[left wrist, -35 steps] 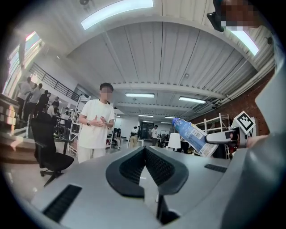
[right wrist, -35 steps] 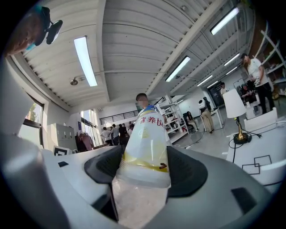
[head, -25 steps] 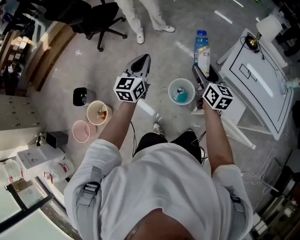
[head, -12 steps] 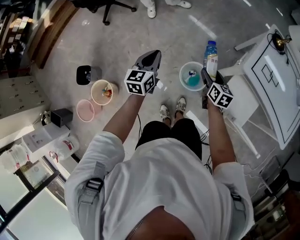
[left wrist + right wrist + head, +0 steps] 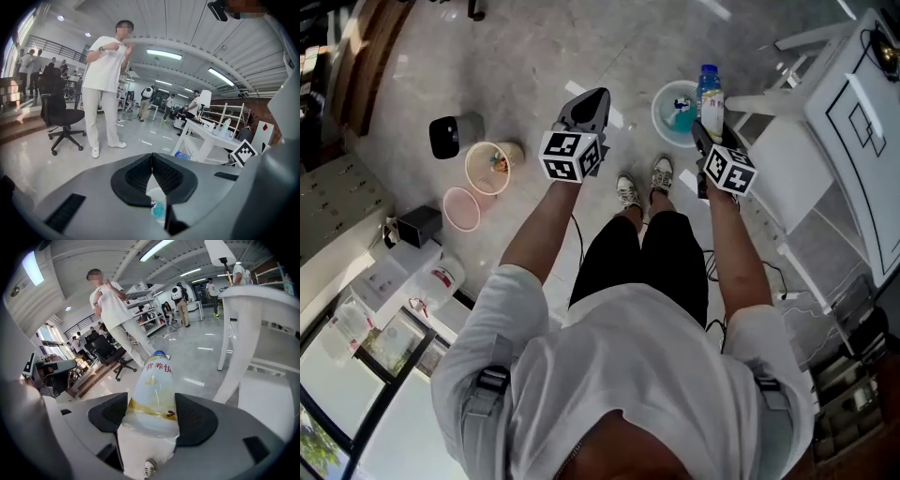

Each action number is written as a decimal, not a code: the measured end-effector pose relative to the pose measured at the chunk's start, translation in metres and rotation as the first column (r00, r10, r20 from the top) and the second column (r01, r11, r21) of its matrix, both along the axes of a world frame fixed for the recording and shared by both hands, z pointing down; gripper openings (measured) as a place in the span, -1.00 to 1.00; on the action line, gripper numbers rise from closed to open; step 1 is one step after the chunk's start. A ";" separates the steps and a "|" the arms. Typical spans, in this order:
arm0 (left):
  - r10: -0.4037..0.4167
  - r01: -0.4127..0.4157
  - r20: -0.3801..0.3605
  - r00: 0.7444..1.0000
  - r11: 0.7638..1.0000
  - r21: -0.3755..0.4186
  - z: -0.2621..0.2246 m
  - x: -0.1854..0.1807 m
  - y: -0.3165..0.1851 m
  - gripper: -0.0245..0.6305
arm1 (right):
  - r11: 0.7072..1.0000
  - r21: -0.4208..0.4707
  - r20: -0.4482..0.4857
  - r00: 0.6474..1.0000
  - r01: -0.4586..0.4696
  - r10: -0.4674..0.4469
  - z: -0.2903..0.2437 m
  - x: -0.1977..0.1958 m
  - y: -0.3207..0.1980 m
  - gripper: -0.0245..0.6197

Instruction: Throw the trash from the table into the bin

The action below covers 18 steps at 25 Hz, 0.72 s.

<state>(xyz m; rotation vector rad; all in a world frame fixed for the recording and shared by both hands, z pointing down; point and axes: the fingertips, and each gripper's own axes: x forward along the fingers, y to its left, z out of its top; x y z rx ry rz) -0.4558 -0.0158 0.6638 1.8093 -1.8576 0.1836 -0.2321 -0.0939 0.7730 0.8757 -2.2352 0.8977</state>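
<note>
My right gripper (image 5: 705,133) is shut on a clear plastic bottle (image 5: 710,96) with a blue cap and a yellow-banded label. In the right gripper view the bottle (image 5: 152,394) sticks out forward between the two black pads. On the floor, just left of the bottle, stands a light blue bin (image 5: 662,97) with blue trash inside, and the bottle overlaps its right rim in the head view. My left gripper (image 5: 593,100) hangs over the floor left of that bin. Its jaws (image 5: 151,165) are shut, with nothing between them.
A white table (image 5: 862,103) and a white bench (image 5: 778,159) stand to the right. On the floor at left are a beige bin (image 5: 492,148), a pink bin (image 5: 461,208) and a black box (image 5: 445,136). A person in white (image 5: 105,84) and an office chair (image 5: 58,117) are ahead.
Both grippers have dropped toward the floor, the right one still holding the bottle. The bottle now sits against the blue bin's right rim. The left gripper stays shut.
</note>
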 end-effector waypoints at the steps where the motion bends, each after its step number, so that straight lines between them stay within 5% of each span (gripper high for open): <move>1: 0.002 -0.002 -0.004 1.000 1.000 -0.011 0.015 0.001 -0.001 -0.89 | 1.000 -0.009 -0.005 1.000 -0.001 0.000 0.014 0.000 0.000 0.07; 18: 0.058 -0.068 -0.078 0.995 0.989 -0.135 0.255 0.030 0.019 -0.89 | 0.981 -0.193 -0.213 0.976 -0.002 -0.040 0.304 0.038 0.046 0.07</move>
